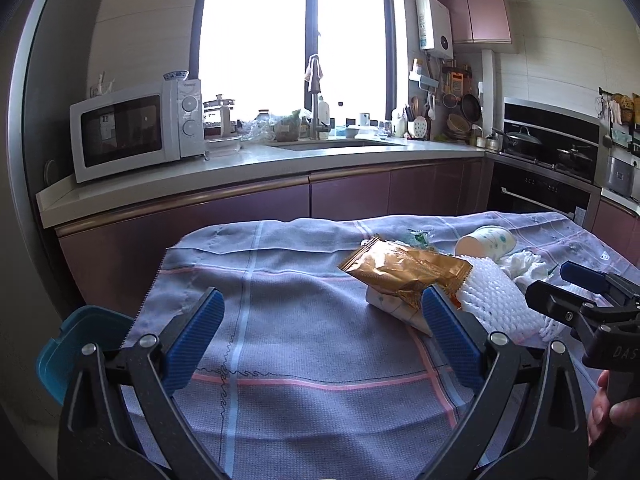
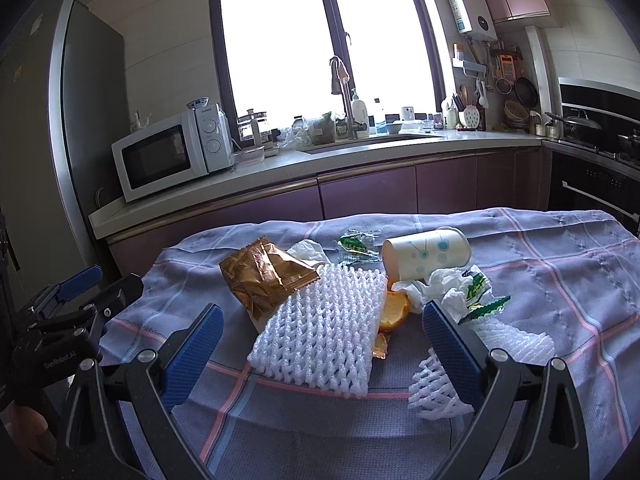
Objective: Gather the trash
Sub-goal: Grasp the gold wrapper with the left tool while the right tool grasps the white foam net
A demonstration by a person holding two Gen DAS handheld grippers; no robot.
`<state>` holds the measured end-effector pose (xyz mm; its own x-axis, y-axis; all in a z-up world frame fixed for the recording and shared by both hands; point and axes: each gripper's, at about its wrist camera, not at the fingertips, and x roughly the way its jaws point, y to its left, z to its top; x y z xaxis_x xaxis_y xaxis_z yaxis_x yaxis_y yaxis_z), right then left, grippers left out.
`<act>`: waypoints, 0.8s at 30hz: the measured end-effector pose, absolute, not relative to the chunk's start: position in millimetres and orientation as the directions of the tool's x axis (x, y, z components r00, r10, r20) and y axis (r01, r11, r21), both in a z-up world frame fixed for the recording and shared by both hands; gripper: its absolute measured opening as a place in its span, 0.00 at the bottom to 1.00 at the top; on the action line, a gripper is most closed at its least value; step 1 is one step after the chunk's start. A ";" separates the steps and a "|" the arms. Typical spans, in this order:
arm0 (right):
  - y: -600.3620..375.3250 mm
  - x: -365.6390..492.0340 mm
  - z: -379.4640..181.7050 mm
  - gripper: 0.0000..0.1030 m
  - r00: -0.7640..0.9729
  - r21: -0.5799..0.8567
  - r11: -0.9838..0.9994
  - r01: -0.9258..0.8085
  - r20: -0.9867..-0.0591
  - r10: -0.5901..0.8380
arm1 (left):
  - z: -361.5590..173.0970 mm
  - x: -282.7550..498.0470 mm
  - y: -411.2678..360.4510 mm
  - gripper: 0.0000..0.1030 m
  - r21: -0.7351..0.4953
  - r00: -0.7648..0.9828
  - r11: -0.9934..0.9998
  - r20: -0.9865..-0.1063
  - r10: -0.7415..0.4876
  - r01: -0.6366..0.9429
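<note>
While both jaws gape empty, paper cup (image 2: 426,254) lies sideways, mouth facing left, foam net (image 2: 320,332) flat.

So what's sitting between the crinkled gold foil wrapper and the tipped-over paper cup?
In the right wrist view, a crumpled white tissue and green sweet wrappers lie between the gold foil wrapper and the tipped paper cup.

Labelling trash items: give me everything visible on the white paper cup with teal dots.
The white paper cup with teal dots and thin line print lies tipped on its side on the purple checked tablecloth, open mouth facing left toward camera, empty inside as far as visible. Crumpled white tissue touches its lower side; green candy wrappers lie just left.
</note>
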<state>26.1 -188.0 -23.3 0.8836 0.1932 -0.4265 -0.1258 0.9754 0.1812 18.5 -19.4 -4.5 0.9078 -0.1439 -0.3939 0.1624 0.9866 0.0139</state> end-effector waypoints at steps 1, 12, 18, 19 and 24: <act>-189.9 28.2 -25.4 0.94 0.877 0.189 0.974 -0.128 -0.437 0.201 | -5.0 24.4 -20.7 0.95 0.011 0.897 0.982 -0.409 -0.167 0.187; -201.0 53.2 -53.0 0.72 0.780 0.351 0.922 -0.166 -0.525 0.341 | -24.9 101.0 -48.8 0.94 -0.085 0.745 0.929 -0.573 -0.342 0.361; -206.3 56.8 -56.6 0.57 0.762 0.412 0.894 -0.174 -0.519 0.387 | -39.5 129.7 -65.6 0.77 -0.204 0.626 0.883 -0.639 -0.447 0.423; -207.1 56.8 -57.0 0.56 0.762 0.417 0.892 -0.174 -0.517 0.390 | -41.8 134.4 -67.0 0.73 -0.233 0.605 0.872 -0.643 -0.470 0.430; -212.2 56.5 -58.1 0.44 0.755 0.433 0.883 -0.184 -0.513 0.409 | -50.7 148.7 -71.0 0.51 -0.340 0.550 0.835 -0.634 -0.543 0.432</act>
<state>56.5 -212.2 -58.1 0.7551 0.4086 -0.5127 -0.1837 0.8825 0.4329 148.7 -71.0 -50.7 0.5505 -0.5427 -0.6343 0.4316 0.8354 -0.3402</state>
